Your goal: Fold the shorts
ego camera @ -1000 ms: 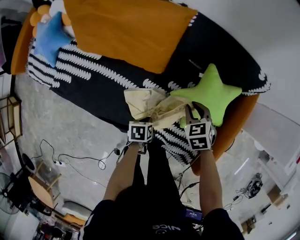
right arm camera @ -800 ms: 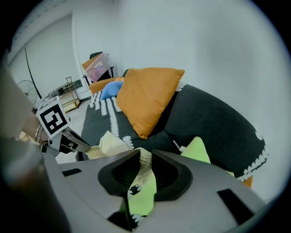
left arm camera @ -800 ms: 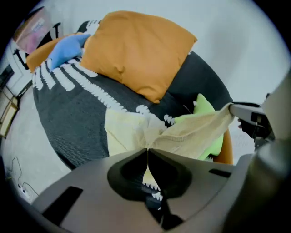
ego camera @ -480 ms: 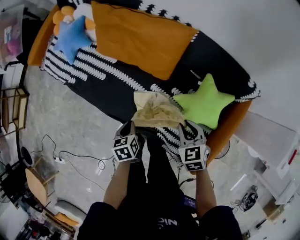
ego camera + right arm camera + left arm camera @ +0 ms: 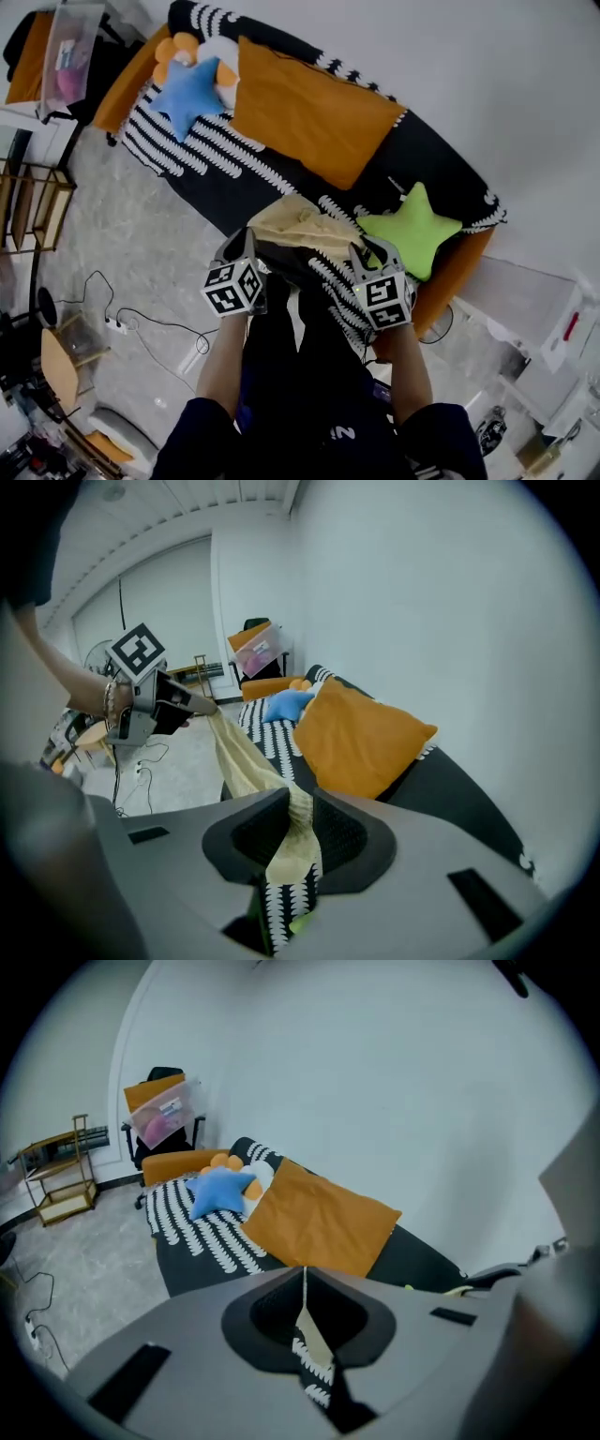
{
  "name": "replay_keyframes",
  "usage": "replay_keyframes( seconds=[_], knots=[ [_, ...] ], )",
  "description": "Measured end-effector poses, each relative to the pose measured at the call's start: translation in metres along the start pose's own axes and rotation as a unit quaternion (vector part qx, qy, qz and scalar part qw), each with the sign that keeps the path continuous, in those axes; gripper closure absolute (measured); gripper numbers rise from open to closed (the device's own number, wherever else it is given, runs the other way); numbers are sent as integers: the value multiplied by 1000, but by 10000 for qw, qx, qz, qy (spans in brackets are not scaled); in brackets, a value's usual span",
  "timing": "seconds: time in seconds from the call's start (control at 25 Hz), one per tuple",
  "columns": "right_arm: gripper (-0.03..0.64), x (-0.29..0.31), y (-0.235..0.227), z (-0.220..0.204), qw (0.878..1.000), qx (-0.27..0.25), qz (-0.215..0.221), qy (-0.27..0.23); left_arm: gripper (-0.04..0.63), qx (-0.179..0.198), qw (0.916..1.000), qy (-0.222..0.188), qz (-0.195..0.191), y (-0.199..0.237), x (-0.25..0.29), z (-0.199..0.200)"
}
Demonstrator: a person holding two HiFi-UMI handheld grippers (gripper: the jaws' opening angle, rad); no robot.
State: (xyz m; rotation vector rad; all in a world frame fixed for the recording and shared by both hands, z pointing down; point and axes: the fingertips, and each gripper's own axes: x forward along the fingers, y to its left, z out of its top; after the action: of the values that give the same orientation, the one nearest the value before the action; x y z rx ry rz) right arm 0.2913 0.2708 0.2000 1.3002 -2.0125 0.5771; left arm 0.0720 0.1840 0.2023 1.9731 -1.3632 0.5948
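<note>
Cream shorts (image 5: 302, 225) hang stretched between the two grippers, held up over the front edge of the black-and-white sofa (image 5: 225, 173). The left gripper (image 5: 241, 247) is clenched on a thin edge, while the right gripper (image 5: 371, 251) clamps a thicker bunch. The cloth looks light, soft and floppy, apt to sag. Waistband corners seem the best hold, though I cannot tell which edge is pinched.

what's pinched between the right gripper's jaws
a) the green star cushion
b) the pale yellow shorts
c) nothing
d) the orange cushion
b: the right gripper view shows the right gripper closed on the pale yellow shorts, whose fabric stretches across to the left gripper.
</note>
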Motion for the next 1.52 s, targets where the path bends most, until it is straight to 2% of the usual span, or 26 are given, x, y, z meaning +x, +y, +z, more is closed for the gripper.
replay_keyframes(
  seconds=[0.2, 0.4, 0.52, 0.64, 0.72, 0.8, 0.88, 1.04, 1.2, 1.4, 1.52],
  knots=[
    [532, 12, -27, 53, 9997, 221, -30, -92, 583, 217, 9992, -164, -294, 0, 17, 67],
    [532, 14, -55, 128, 9984, -96, -343, -441, 583, 262, 9965, -521, -601, 2, 25, 142],
    [532, 8, -66, 166, 9964, -114, -425, -721, 583, 599, 9922, -793, -755, 0, 23, 189],
    [532, 1, -64, 180, 9949, -148, -520, -857, 581, 1044, 9866, -822, -945, -6, 15, 207],
    [532, 0, -54, 174, 9952, -122, -528, -812, 581, 1268, 9843, -631, -1054, -3, 11, 195],
    [531, 2, -37, 155, 9966, -16, -450, -693, 581, 1314, 9848, -393, -1066, 8, 8, 169],
    [530, 4, -15, 129, 9980, 77, -260, -574, 581, 1073, 9892, -202, -977, 23, 5, 137],
    [529, 8, 38, 83, 9993, -129, 345, -100, 581, 280, 9975, -103, -635, 52, 6, 90],
    [532, 25, 82, 40, 9959, -138, 812, 383, 581, 86, 9997, -69, -196, 76, 8, 50],
    [533, 51, 136, -23, 9821, -189, 1492, 1133, 581, -153, 9976, 637, 217, 116, 5, -28],
    [532, 55, 158, -46, 9703, -101, 1907, 1481, 581, -268, 9947, 925, 373, 136, 1, -56]
  ],
)
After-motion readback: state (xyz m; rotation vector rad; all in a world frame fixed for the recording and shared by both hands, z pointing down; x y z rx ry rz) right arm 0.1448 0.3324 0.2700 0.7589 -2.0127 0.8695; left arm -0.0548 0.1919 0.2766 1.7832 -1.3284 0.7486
